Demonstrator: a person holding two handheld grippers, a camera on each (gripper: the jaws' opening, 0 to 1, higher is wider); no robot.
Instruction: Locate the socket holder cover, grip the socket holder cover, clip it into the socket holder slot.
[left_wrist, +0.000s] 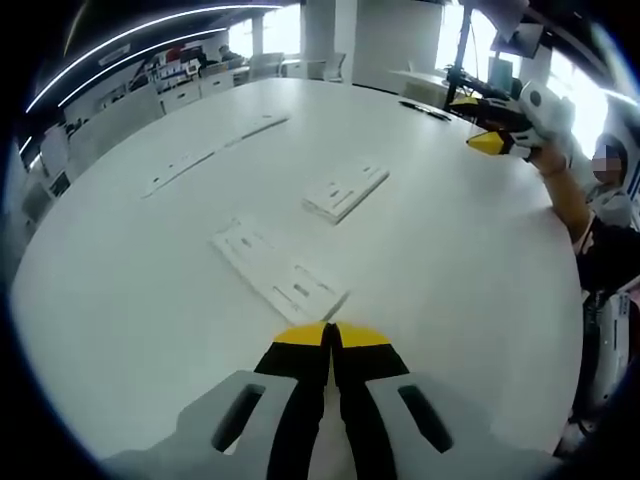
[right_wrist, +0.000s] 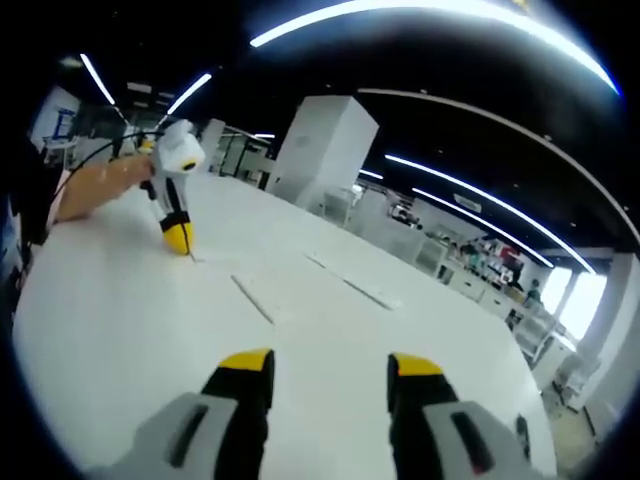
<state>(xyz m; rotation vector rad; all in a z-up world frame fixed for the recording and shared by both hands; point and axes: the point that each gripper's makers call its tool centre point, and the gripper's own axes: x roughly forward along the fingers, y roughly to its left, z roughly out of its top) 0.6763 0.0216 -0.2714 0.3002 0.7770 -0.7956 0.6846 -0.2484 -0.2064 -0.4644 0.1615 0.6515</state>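
My left gripper (left_wrist: 329, 334), jaws together and empty, faces the cover (left_wrist: 277, 273), lying diagonally on the desk (left_wrist: 450, 250); my right gripper (right_wrist: 330, 365) gapes empty.

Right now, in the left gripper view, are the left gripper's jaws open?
No, the left gripper has its yellow-tipped jaws pressed together above the white table.

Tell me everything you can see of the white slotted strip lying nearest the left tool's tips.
The slotted strip is a flat, long white plate, plastic by its look, lying flat on the white table at a slant in the left gripper view. Small rectangular slots are cut into it, clearest toward its near end. That near end lies just ahead of the shut left tool; contact cannot be told. A second, shorter white piece lies apart, farther off.
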